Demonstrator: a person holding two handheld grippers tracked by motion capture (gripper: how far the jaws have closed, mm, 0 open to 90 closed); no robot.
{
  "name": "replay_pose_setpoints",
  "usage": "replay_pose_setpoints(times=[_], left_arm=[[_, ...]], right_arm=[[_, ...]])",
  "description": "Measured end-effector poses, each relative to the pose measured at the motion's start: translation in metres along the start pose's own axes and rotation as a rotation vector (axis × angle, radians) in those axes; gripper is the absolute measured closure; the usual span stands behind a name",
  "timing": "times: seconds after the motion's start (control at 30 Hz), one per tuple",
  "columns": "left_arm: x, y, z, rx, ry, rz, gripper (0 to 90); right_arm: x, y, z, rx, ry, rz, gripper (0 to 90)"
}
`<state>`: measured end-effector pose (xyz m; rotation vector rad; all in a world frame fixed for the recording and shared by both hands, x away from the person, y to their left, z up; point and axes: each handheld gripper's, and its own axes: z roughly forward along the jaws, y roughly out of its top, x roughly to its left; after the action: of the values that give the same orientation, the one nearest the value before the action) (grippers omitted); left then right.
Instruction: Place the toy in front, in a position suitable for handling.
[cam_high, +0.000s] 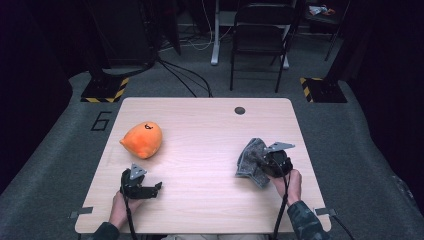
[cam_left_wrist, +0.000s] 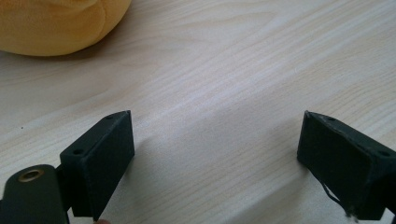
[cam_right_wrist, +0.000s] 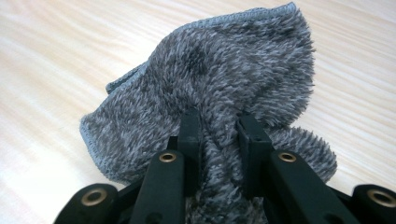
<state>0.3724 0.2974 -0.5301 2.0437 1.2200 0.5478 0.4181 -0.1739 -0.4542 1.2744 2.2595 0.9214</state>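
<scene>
High view first: my right gripper (cam_high: 260, 159) sits over the right part of the table (cam_high: 200, 125), near its right edge, and its fingers are clamped on a grey fleecy cloth (cam_high: 251, 157). The cloth bunches up in front of the gripper, toward the middle of the table, with part of it hanging down to the wood. My right hand (cam_high: 290, 182) comes in from the near edge behind it, cable trailing back along the sleeve.

Right gripper view confirms the grip: the two black fingers (cam_right_wrist: 190, 135) stand close together with a thick fold of the cloth (cam_right_wrist: 224, 74) pinched between them, the pile pushing out on both sides. One stitched edge stands up beyond the fingers, another runs down to the left just above the wood.

My left gripper (cam_high: 152, 189) rests low at the near left of the table, held by my left hand (cam_high: 122, 202). Left gripper view shows its fingers (cam_left_wrist: 100, 163) spread wide apart with nothing but bare wood between them.

An orange plush toy (cam_high: 142, 140) lies on the left part of the table, beyond my left gripper and well apart from the cloth; its rounded edge (cam_left_wrist: 56, 23) fills the upper left corner of the left gripper view.
</scene>
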Motion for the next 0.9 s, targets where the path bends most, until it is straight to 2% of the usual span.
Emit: replay_pose_setpoints(times=[0.07,0.1,0.13,0.17,0.2,0.3,0.33,0.37,0.4,0.47,0.57,0.63,0.7,0.77,0.87,0.9], left_arm=[[0.000,0.000,0.000,0.000,0.000,0.000,10.5],[0.000,0.000,0.000,0.000,-0.001,0.001,10.4],[0.000,0.000,0.000,0.003,-0.002,0.002,10.4],[0.000,0.000,0.000,0.003,-0.001,0.002,10.4],[0.000,0.000,0.000,-0.001,0.001,0.001,10.4],[0.000,0.000,0.001,-0.007,0.003,-0.004,10.4],[0.000,0.000,0.001,-0.008,0.003,-0.004,10.4],[0.000,0.000,0.001,-0.008,0.003,-0.004,10.4],[0.000,0.000,0.001,-0.008,0.003,-0.003,10.5],[0.000,0.000,0.001,-0.003,0.002,0.002,10.5],[0.000,0.000,0.000,0.003,0.001,0.002,10.5],[0.000,0.000,0.000,-0.001,0.003,0.000,10.5],[0.000,0.000,0.000,-0.003,0.005,-0.002,10.5],[0.000,0.000,-0.001,0.002,0.003,-0.001,10.5],[0.000,0.000,0.000,-0.002,0.004,-0.002,10.4],[0.000,0.000,0.000,-0.001,0.004,-0.002,10.4]], right_arm=[[-0.006,-0.001,0.000,-0.002,-0.026,0.019,74.3],[-0.014,-0.003,0.001,-0.007,-0.043,0.033,74.3],[-0.014,-0.003,0.001,-0.007,-0.043,0.033,74.3],[-0.023,-0.006,0.001,0.002,-0.057,0.063,74.1],[-0.023,-0.006,0.001,0.002,-0.057,0.063,74.1],[-0.036,-0.010,0.004,0.007,-0.087,0.117,73.8],[-0.045,-0.011,0.006,0.006,-0.105,0.141,73.6],[-0.049,-0.011,0.007,0.001,-0.115,0.152,73.5],[-0.052,-0.011,0.008,0.004,-0.125,0.183,73.5],[-0.055,-0.012,0.009,0.006,-0.135,0.193,73.4],[-0.067,-0.016,0.018,0.021,-0.171,0.257,72.4],[-0.070,-0.017,0.021,0.021,-0.180,0.261,72.1],[-0.080,-0.019,0.028,0.016,-0.202,0.318,71.6],[-0.082,-0.020,0.032,0.021,-0.210,0.326,71.1],[-0.086,-0.022,0.040,0.028,-0.248,0.331,69.1],[-0.087,-0.022,0.043,0.027,-0.269,0.329,63.3]])
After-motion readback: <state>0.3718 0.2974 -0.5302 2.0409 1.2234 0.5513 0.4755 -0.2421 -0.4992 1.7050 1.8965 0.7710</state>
